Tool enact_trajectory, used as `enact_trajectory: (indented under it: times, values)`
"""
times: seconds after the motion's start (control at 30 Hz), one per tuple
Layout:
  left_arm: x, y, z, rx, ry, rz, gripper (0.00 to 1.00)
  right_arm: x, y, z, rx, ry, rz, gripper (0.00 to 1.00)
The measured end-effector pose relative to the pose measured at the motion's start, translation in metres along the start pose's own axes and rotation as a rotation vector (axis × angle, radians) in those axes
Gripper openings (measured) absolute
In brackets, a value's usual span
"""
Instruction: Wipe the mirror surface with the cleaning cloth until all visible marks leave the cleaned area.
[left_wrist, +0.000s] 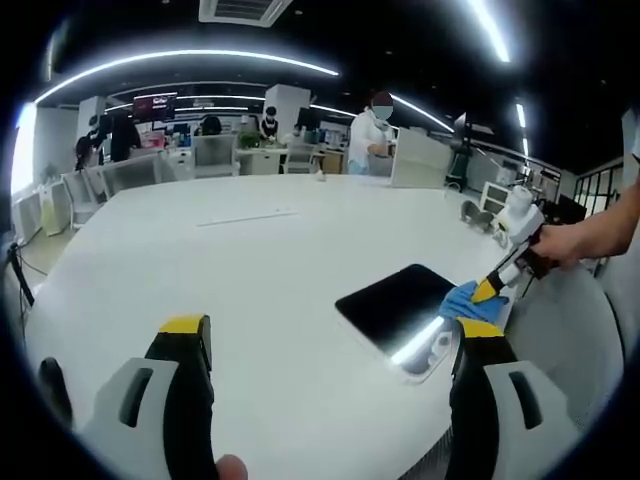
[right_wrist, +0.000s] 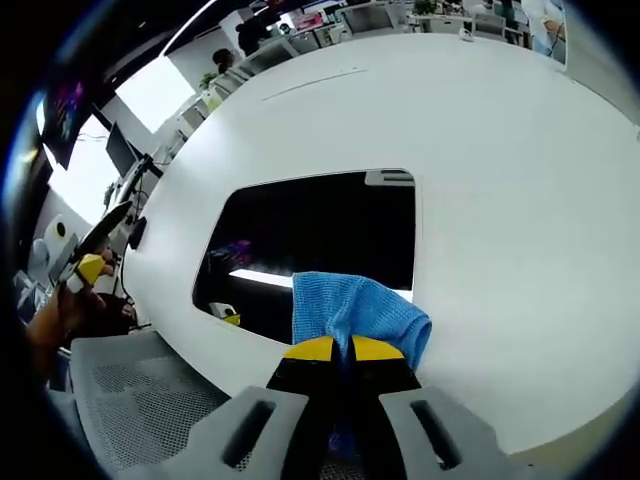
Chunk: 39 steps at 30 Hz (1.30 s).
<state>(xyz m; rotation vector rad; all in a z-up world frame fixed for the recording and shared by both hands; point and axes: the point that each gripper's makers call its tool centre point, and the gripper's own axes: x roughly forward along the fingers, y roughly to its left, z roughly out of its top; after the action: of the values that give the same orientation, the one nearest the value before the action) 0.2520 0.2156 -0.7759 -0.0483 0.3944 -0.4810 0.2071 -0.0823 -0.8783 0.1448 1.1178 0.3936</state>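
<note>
Right gripper (right_wrist: 341, 352) pinching blue cloth (right_wrist: 355, 310) — on mirror (right_wrist: 320, 235), white table (right_wrist: 500, 150)

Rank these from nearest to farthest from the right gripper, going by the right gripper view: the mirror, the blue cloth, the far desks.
1. Blue cloth, pinched in the right gripper.
2. Mirror, lying just beyond on the white table.
3. Far desks, at the top.
</note>
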Motion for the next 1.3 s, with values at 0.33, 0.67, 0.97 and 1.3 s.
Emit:
enact_trajectory:
  times: [0.33,0.67,0.97,1.3]
  values:
    - [0.001,0.001,0.001,-0.003,-0.002,0.001,0.99,0.004,-0.002,0.009,0.002,-0.006,-0.011,0.00]
    - [0.002,0.003,0.000,-0.008,-0.002,0.003,0.99,0.010,-0.007,0.022,0.006,-0.014,-0.019,0.00]
    - [0.004,0.004,-0.001,-0.014,0.000,0.003,0.99,0.016,-0.012,0.038,0.001,-0.018,-0.027,0.00]
    - [0.005,0.005,-0.006,-0.030,0.007,0.015,0.99,0.026,-0.021,0.063,-0.026,-0.018,-0.040,0.00]
